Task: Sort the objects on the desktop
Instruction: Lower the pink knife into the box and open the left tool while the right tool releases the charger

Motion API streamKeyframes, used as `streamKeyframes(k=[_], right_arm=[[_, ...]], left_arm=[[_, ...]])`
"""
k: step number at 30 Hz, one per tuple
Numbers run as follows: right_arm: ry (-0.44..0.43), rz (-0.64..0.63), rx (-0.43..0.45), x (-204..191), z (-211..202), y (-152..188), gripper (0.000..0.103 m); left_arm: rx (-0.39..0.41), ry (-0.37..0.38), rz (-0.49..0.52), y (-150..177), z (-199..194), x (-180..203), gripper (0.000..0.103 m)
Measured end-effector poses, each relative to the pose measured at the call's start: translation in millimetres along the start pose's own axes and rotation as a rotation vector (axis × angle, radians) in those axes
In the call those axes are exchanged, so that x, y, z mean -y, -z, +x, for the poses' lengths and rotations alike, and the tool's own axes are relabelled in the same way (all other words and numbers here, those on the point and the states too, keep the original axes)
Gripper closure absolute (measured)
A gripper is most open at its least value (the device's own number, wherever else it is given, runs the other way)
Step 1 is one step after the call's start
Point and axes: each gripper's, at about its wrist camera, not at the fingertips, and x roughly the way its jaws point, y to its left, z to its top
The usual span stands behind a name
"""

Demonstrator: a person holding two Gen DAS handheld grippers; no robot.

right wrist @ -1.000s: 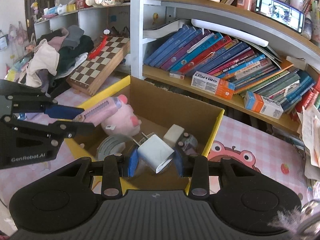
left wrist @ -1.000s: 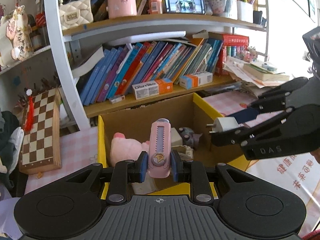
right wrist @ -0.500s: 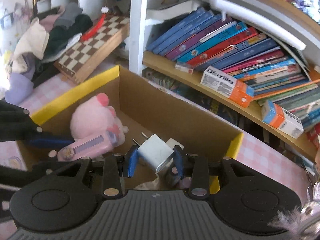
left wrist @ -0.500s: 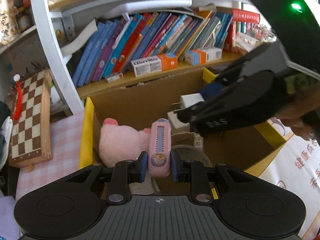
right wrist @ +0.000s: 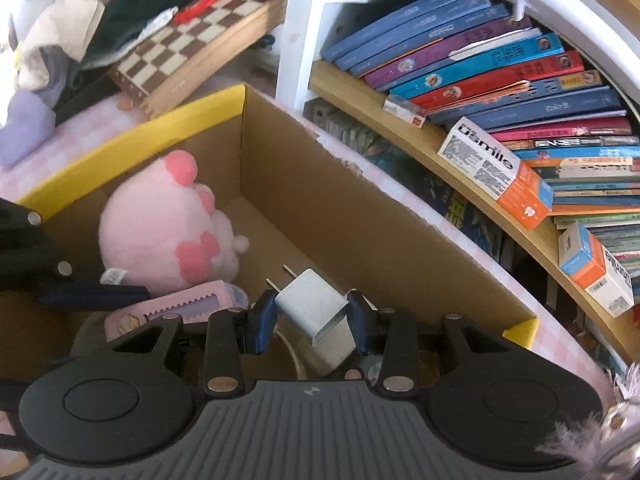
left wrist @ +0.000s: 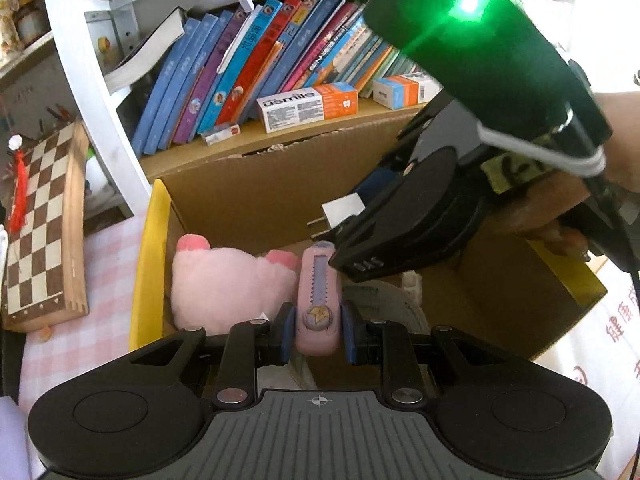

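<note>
My left gripper (left wrist: 318, 330) is shut on a pink utility knife (left wrist: 319, 300), held over a cardboard box with yellow rims (left wrist: 149, 264). My right gripper (right wrist: 309, 320) is shut on a white plug adapter (right wrist: 316, 312), prongs pointing into the same box (right wrist: 360, 216). In the left wrist view the right gripper (left wrist: 344, 222) crosses in from the right, holding the adapter (left wrist: 340, 212) above the knife's tip. A pink plush toy (left wrist: 228, 284) (right wrist: 160, 224) lies in the box's left part. The knife (right wrist: 176, 310) also shows at the left in the right wrist view.
A white-framed bookshelf (left wrist: 248, 68) with leaning books and toothpaste cartons (left wrist: 308, 106) stands just behind the box. A wooden chessboard (left wrist: 40, 232) leans at the left on a pink checked cloth. Clothes (right wrist: 80, 28) are piled beyond it. A roll of tape lies inside the box (left wrist: 384, 304).
Both grippers have sunk and moved forward over the box, still holding the knife and the adapter. The right gripper has swung in close over the left gripper's knife and rolled.
</note>
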Motion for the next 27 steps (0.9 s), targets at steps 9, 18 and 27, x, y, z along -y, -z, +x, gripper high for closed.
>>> streamKeyframes(k=[9,18,27], right_arm=[[0.002,-0.04,-0.069,-3,14,-4,0.067],[0.026,-0.027,-0.032,-2,7,-4,0.046],[0.029,0.07,0.06,7,-28,4,0.032]], left_arm=[[-0.024,-0.003,0.0,-5,7,2,0.079],[0.002,0.005,-0.011,-2,1,2,0.057],[0.123,-0.037,-0.023,-3,-33,3,0.022]])
